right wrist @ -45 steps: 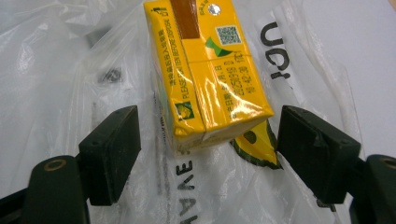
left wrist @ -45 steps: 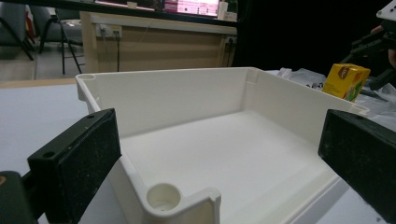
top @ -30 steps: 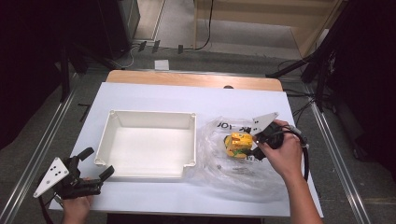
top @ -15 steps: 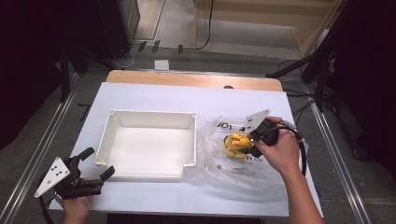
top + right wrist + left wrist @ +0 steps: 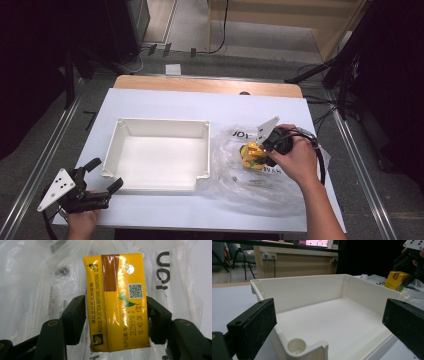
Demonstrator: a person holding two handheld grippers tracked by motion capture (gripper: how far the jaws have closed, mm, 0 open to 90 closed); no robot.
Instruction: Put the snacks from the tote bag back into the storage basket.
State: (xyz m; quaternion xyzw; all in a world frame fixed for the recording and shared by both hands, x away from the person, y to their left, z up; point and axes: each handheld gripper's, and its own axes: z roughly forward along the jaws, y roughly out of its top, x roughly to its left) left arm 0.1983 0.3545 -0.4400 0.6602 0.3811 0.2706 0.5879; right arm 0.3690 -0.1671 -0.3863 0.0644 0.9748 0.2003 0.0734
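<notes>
A yellow drink carton (image 5: pixel 251 156) (image 5: pixel 116 302) lies on a crumpled clear plastic bag (image 5: pixel 250 187) at the table's right. My right gripper (image 5: pixel 258 155) (image 5: pixel 116 323) reaches down onto it. Its jaws have just been closing with the carton between them, and both pads (image 5: pixel 75 317) now press the carton's sides. A white tray (image 5: pixel 162 121) (image 5: pixel 312 290) stands empty in the middle of the table. My left gripper (image 5: pixel 106 173) (image 5: pixel 329 325) rests at the table's front left corner, open, pointing at the tray's near corner with nothing between its jaws. In the left gripper view the carton (image 5: pixel 395 280) shows beyond the tray.
The white tabletop (image 5: pixel 165 102) ends in a wooden strip at the far side. Metal rails run along both sides of the table. The bag (image 5: pixel 30 277) carries black printed letters and spreads toward the front right edge.
The right hand has shifted slightly left onto the carton and its jaws have come in against the carton's sides. The left gripper has stayed where it was.
</notes>
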